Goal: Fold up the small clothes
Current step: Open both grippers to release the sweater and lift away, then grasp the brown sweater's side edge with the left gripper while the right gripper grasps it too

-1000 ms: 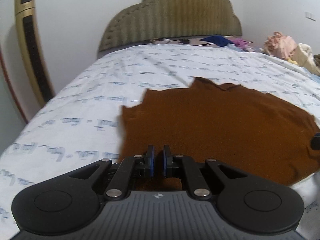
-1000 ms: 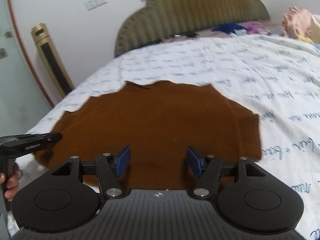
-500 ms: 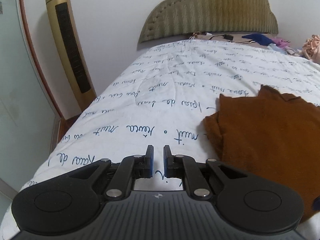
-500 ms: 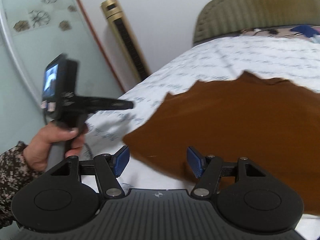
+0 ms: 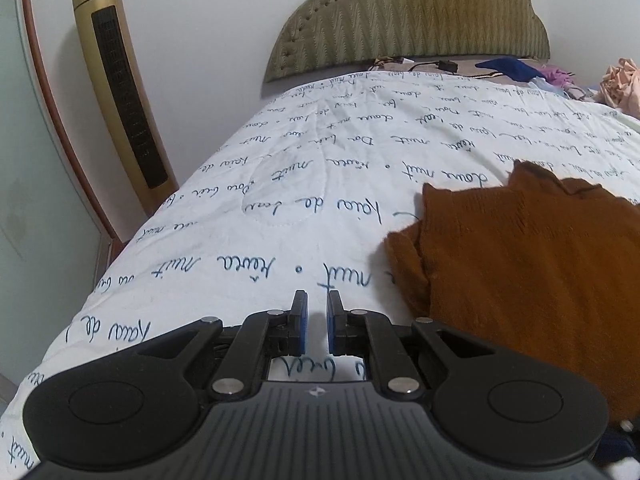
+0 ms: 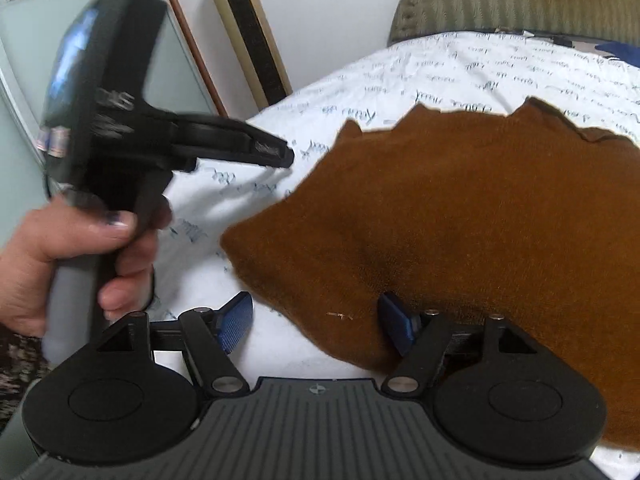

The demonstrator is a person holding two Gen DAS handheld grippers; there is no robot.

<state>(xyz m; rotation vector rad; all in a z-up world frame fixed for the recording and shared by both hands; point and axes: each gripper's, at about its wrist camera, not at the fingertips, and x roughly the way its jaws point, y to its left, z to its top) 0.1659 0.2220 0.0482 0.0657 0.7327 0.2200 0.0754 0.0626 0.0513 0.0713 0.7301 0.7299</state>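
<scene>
A rust-brown knit garment (image 5: 532, 264) lies spread on the bed, at the right of the left wrist view and across the middle of the right wrist view (image 6: 460, 216). My left gripper (image 5: 317, 326) is shut and empty, over bare bedsheet just left of the garment's edge; it also shows held in a hand in the right wrist view (image 6: 276, 152). My right gripper (image 6: 320, 320) is open, low over the garment's near left corner, with one blue pad (image 6: 396, 324) at the fabric edge.
The bed has a white sheet with blue script (image 5: 320, 184) and an olive padded headboard (image 5: 408, 20). A gold tower fan (image 5: 120, 88) stands by the wall at the left. Loose clothes (image 5: 616, 84) lie at the far right near the headboard.
My left gripper has let go of the garment's left edge and moved left off it over bare sheet. My right gripper has swung left to the garment's near left corner, still open.
</scene>
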